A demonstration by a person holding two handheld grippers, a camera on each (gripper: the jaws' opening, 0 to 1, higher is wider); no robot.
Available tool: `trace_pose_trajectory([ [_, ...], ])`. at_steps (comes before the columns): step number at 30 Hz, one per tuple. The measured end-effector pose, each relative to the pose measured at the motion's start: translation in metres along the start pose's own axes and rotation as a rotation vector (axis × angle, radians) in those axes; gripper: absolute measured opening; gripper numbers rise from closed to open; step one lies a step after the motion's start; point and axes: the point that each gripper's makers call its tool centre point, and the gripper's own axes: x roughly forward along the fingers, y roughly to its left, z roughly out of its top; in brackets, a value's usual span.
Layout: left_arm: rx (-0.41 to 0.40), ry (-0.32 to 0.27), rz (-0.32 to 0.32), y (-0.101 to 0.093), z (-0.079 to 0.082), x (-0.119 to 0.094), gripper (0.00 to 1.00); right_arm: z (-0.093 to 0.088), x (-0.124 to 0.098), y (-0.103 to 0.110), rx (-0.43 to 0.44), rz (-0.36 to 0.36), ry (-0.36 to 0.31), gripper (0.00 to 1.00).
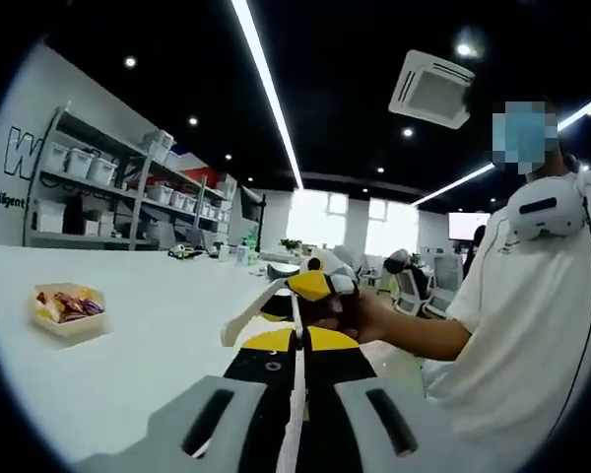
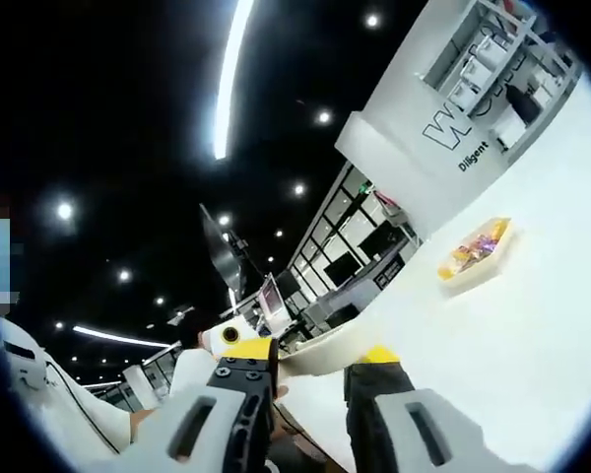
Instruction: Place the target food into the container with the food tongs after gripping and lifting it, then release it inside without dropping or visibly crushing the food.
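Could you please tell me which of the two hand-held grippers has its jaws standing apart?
The right hand-held gripper: its yellow-tipped jaws show a clear gap, while the left hand-held gripper has its jaws pressed together.

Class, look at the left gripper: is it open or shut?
Shut: in the left gripper view, the left gripper's yellow-tipped jaws meet with no gap.

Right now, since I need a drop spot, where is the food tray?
The food tray sits on the white table, at the left of the left gripper view below the shelving; in the right gripper view it lies at the upper right, near the lettered wall.
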Motion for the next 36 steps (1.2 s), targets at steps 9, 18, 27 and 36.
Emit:
trace_pose_trajectory([
  [9, 0.036, 0.059, 0.019, 0.006, -0.013, -0.005, 0.01, -0.009, -0.003, -0.015, -0.091, -0.073, 0.063, 0.25],
  [18, 0.010, 0.056, 0.037, 0.020, -0.021, -0.019, 0.01, -0.019, -0.003, -0.010, -0.196, -0.033, 0.130, 0.20],
  [27, 0.033, 0.061, 0.017, 0.022, -0.025, -0.021, 0.01, -0.021, -0.006, -0.018, -0.418, -0.022, 0.200, 0.15],
  [36, 0.049, 0.054, 0.011, 0.019, -0.029, -0.024, 0.01, -0.024, 0.005, -0.032, -0.408, -0.032, 0.199, 0.22],
])
